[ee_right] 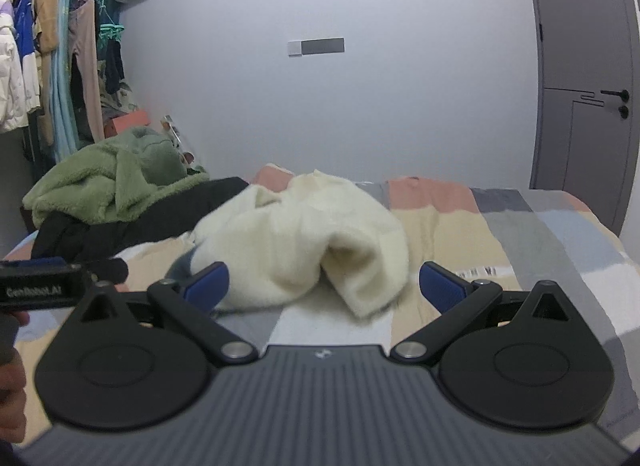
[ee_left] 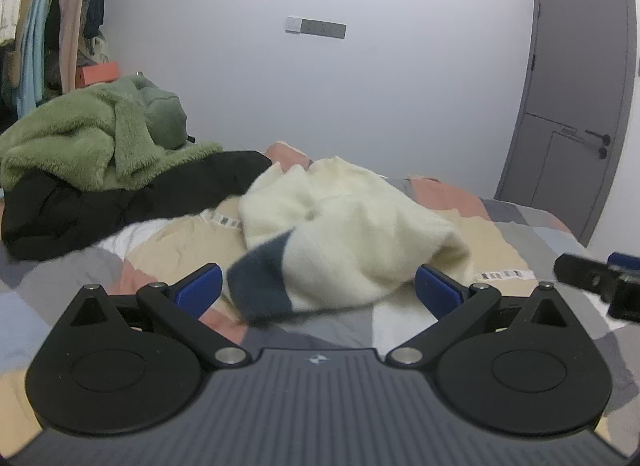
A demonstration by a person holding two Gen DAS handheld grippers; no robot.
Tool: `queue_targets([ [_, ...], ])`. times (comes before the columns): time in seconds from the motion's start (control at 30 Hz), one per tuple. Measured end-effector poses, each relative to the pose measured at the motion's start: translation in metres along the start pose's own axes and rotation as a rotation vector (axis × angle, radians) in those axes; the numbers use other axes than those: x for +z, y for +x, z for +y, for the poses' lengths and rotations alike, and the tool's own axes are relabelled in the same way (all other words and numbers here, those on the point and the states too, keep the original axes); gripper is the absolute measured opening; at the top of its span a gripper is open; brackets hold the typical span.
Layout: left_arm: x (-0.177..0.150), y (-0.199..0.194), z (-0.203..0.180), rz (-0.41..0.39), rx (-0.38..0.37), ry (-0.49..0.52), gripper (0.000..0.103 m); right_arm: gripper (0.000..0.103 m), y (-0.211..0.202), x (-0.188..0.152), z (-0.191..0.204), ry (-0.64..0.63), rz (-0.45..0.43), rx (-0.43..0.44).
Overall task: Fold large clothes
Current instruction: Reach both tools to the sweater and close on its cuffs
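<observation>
Left jaws: the left gripper point(ee_left: 318, 292) has its jaws spread wide apart, blue pads point(ee_left: 199, 290) on either side, holding nothing.
Right jaws: the right gripper point(ee_right: 324, 290) likewise has its jaws wide apart and holds nothing; its blue pads flank the near edge of the garment without touching it, as far as the view shows.
Cream garment: a fluffy cream garment point(ee_left: 352, 234) lies crumpled in a loose heap on the bed, just ahead of both grippers; in the left wrist view a dark blue-grey band point(ee_left: 260, 284) at its near left end sits between the spread pads. In the right wrist view the same heap point(ee_right: 296, 238) shows a rolled, tunnel-like opening facing the camera.
Bed: a patchwork cover point(ee_left: 516, 242) of pink, beige, grey and pale blue blocks lies under everything.
Other clothes: a green fleece garment point(ee_left: 80, 141) is piled on top of a black garment point(ee_left: 132, 197) at the far left of the bed, the black one reaching up to the cream heap.
Grippers together: the two sit side by side; each shows at the edge of the other's view.
Room: hanging clothes point(ee_right: 52, 65) at the left, a grey door point(ee_left: 576, 105) at the right, a switch panel point(ee_left: 316, 27) on the pale wall.
</observation>
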State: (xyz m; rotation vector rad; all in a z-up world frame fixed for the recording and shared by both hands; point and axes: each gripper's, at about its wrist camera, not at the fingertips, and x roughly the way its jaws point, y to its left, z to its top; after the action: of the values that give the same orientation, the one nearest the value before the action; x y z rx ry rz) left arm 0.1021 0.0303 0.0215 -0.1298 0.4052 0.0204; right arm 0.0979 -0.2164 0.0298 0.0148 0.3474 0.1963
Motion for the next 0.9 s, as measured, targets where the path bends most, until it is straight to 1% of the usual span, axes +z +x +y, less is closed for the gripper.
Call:
queue_targets([
  [0.1, 0.007, 0.022, 0.004, 0.010, 0.026, 0.033, 0.103, 0.103, 0.020, 0.009, -0.005, 0.035, -0.020, 0.000],
  [0.17, 0.009, 0.041, 0.009, 0.019, 0.029, 0.042, 0.103, 0.103, 0.033, 0.013, -0.011, 0.073, -0.040, -0.008],
  [0.2, 0.009, 0.051, 0.011, 0.028, 0.031, 0.044, 0.103, 0.103, 0.042, 0.015, -0.015, 0.093, -0.035, -0.017],
  [0.3, 0.005, 0.083, 0.017, 0.053, 0.040, 0.059, 0.103, 0.103, 0.074, 0.016, -0.028, 0.151, -0.004, -0.027],
  [0.43, -0.013, 0.127, 0.024, 0.079, 0.048, 0.092, 0.103, 0.103, 0.129, 0.001, -0.040, 0.174, 0.100, -0.034],
  [0.47, -0.020, 0.136, 0.025, 0.080, 0.027, 0.104, 0.103, 0.103, 0.140, -0.005, -0.043, 0.178, 0.125, -0.036],
  [0.53, -0.032, 0.154, 0.025, 0.091, 0.010, 0.125, 0.103, 0.102, 0.160, -0.016, -0.048, 0.188, 0.147, -0.036],
  [0.6, -0.043, 0.172, 0.025, 0.108, -0.007, 0.140, 0.103, 0.100, 0.179, -0.026, -0.050, 0.178, 0.175, -0.041],
  [0.7, -0.059, 0.198, 0.022, 0.140, -0.014, 0.191, 0.103, 0.099, 0.203, -0.037, -0.047, 0.160, 0.205, -0.032],
  [0.8, -0.071, 0.215, 0.020, 0.138, 0.022, 0.236, 0.103, 0.099, 0.225, -0.047, -0.041, 0.101, 0.227, -0.060],
  [0.83, -0.073, 0.221, 0.021, 0.138, 0.025, 0.238, 0.103, 0.097, 0.231, -0.050, -0.041, 0.089, 0.232, -0.074],
  [0.87, -0.074, 0.227, 0.023, 0.141, 0.035, 0.238, 0.103, 0.094, 0.237, -0.055, -0.041, 0.076, 0.232, -0.087],
  [0.9, -0.075, 0.233, 0.025, 0.141, 0.056, 0.234, 0.103, 0.092, 0.242, -0.058, -0.042, 0.063, 0.232, -0.100],
])
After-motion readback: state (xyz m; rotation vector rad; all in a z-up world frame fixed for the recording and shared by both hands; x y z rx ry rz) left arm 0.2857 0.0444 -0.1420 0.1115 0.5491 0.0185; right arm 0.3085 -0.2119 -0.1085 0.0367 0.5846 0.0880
